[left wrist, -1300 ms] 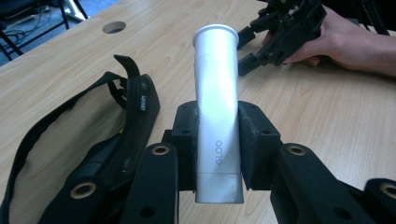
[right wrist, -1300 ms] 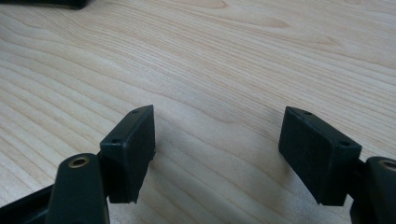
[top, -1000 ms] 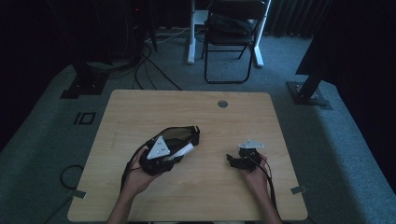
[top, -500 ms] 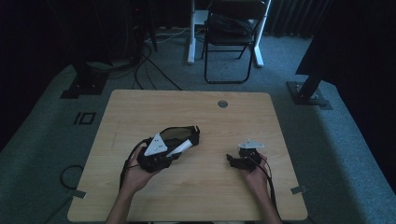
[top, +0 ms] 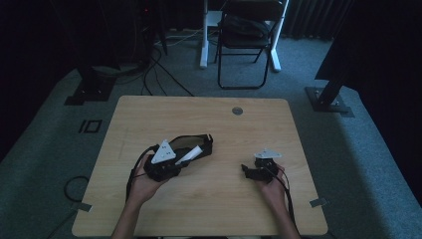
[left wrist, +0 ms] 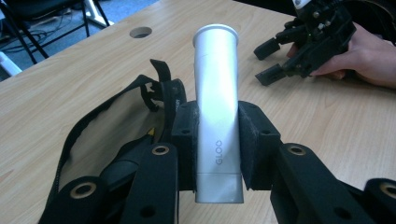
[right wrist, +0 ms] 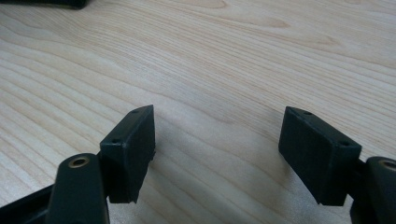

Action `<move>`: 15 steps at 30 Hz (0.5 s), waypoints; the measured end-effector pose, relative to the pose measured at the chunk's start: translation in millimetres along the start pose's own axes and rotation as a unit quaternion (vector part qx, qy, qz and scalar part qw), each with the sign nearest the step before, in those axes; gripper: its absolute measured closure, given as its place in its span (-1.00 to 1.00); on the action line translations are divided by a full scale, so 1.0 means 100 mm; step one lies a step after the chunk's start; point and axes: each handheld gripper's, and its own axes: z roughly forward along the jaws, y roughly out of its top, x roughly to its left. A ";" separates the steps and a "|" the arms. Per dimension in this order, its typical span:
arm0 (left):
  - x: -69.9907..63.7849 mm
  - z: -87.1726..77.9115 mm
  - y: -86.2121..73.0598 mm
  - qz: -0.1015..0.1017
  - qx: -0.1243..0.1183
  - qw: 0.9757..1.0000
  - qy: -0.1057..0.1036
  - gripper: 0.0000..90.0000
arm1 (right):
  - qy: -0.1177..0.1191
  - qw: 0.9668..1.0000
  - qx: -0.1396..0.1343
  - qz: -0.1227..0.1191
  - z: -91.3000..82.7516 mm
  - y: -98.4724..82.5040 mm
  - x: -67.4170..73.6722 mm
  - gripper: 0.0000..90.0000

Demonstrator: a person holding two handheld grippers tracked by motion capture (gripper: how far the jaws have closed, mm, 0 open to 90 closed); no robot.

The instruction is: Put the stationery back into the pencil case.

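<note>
On the left of the desk (top: 124,209), the left tool (top: 191,154) has its jaws closed tight on a white tube (left wrist: 217,112). The pads squeeze the tube near its flat end. The round cap end sticks out far from the hand. In the high view the tube (top: 189,155) lies low over the desk, a bit left of the middle.

Just under and beside the tube is a black pouch (top: 191,142) with a strap (left wrist: 154,86). Its mouth looks open, and it lies right at the tool. I think the tube is held by its tail so the long end can slide into the pouch, or come out of it. I cannot tell which way it goes.

A small round hole (top: 237,110) is in the desk at the far side.

On the right, the right tool (top: 247,172) rests low on the desk, well apart from the pouch. Its jaws stand wide open (right wrist: 219,154) and hold nothing. Bare wood is between them. It seems to wait there so it can help with the pouch when it is needed.

Far behind the desk stands a chair (top: 246,30) on the floor.
</note>
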 end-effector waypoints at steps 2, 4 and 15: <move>0.01 0.01 0.00 -0.002 0.001 1.000 0.003 0.57 | 0.000 1.000 0.000 0.000 0.00 0.00 0.00 -0.40; 0.02 0.01 0.00 -0.002 0.001 1.000 0.005 0.57 | 0.000 1.000 0.000 0.000 0.00 0.00 0.00 -0.40; 0.09 0.02 -0.01 -0.013 -0.002 1.000 0.023 0.57 | 0.000 1.000 0.000 0.000 0.00 0.00 0.00 -0.40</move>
